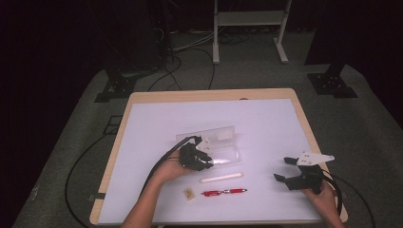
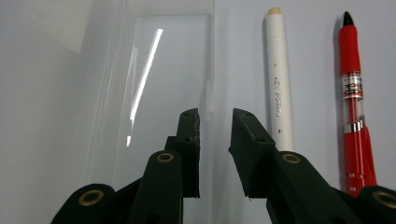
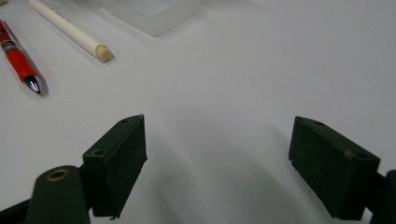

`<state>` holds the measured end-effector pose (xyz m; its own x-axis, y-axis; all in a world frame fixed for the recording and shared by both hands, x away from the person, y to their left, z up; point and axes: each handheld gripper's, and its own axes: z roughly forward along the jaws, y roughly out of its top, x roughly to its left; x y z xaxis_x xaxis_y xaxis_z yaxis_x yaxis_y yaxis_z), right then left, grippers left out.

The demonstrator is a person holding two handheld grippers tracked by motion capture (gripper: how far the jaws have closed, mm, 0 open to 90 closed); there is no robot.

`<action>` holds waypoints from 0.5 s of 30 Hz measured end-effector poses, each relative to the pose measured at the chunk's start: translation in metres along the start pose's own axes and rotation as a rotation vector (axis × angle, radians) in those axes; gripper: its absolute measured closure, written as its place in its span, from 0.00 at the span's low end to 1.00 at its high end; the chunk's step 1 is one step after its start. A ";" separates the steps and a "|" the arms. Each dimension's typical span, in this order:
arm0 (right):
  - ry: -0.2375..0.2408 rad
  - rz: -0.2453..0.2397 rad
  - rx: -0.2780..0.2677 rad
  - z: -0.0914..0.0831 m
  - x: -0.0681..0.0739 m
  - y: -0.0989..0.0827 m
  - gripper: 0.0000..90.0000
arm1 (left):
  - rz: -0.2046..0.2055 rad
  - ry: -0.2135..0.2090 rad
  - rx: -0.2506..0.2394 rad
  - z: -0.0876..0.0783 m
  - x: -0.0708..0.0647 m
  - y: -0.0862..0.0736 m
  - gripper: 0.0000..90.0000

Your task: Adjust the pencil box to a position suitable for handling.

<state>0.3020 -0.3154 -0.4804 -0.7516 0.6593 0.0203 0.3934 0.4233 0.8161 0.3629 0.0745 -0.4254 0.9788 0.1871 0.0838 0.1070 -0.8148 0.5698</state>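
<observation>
Two black jaws of my left gripper stand a narrow gap apart, released, nothing pinched between them; they hang over the near edge of a clear plastic case. Seen from the high view, that left gripper sits over the near left part of the case, which lies at the middle of the white worktop with its long side running left to right. From the left gripper view I cannot tell whether the tips touch the plastic or hover just above it.

Just beside the case, toward my edge of the worktop, lies a white stick, parallel to the case's long side, its tan tip pointing away along my jaws. Next to it, nearer still to me, lies a red pen, also left to right, its black end pointing the same way in the left gripper view. A small tan scrap rests left of the pen.

My right gripper waits near the right edge of the worktop, jaws spread wide and empty over bare white surface, well apart from everything; the pen's metal tip and the stick's tan end point its way.

My judgement: the left hand is far nearer to case, stick and pen, so the coming move is its own, and both long things lie in line with its jaws, not across them.
</observation>
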 end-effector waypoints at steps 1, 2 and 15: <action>0.001 -0.001 -0.002 0.000 0.000 0.000 0.20 | 0.003 0.002 -0.004 -0.001 -0.001 0.000 0.80; 0.001 0.001 -0.002 0.000 0.000 0.000 0.20 | 0.007 0.002 -0.006 -0.002 -0.001 0.001 0.80; 0.000 0.005 -0.004 0.000 0.000 0.000 0.20 | 0.004 -0.020 -0.049 -0.010 -0.012 0.009 0.72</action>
<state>0.3021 -0.3159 -0.4804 -0.7498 0.6612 0.0246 0.3950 0.4176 0.8183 0.3506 0.0707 -0.4129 0.9826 0.1723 0.0698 0.0948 -0.7873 0.6092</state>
